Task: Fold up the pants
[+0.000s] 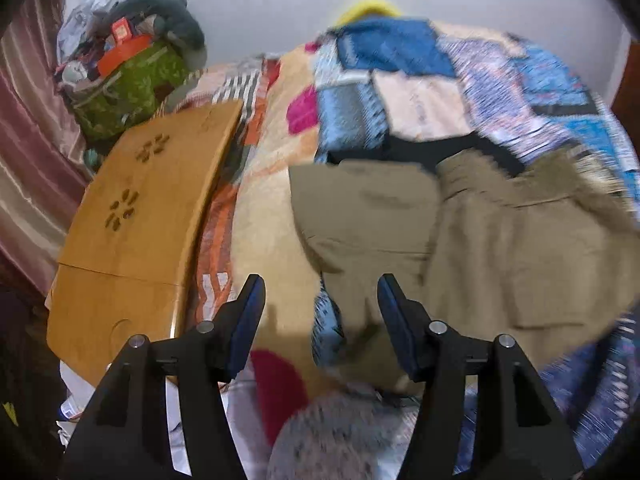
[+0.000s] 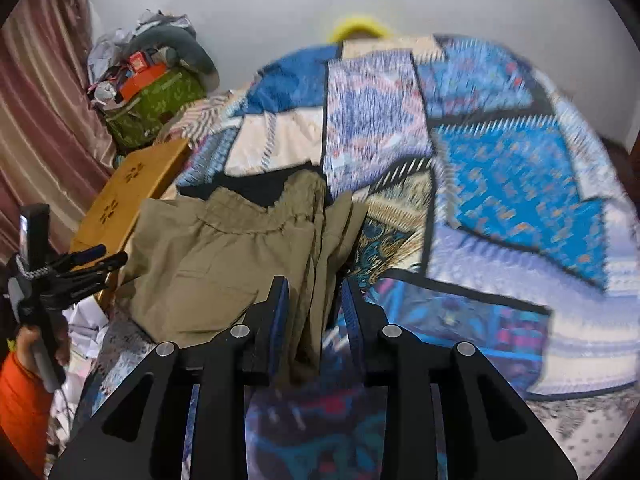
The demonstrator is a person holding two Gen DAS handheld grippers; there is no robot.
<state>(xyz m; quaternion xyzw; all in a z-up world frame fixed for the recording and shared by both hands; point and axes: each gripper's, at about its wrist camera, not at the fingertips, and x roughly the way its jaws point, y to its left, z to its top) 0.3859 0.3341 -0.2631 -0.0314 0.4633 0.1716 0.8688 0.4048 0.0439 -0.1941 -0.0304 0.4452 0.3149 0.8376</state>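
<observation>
Khaki pants lie crumpled on a patchwork quilt; they also show in the right wrist view. My left gripper is open and empty, just above the pants' left edge. It also shows in the right wrist view, at the far left beside the pants. My right gripper has its jaws part open around a hanging fold of the pants' right side; the cloth runs between the fingers. I cannot tell whether they pinch it.
A wooden lap table lies on the bed to the left of the pants. A green bag piled with clutter stands behind it against a striped curtain. A white wall is behind the bed.
</observation>
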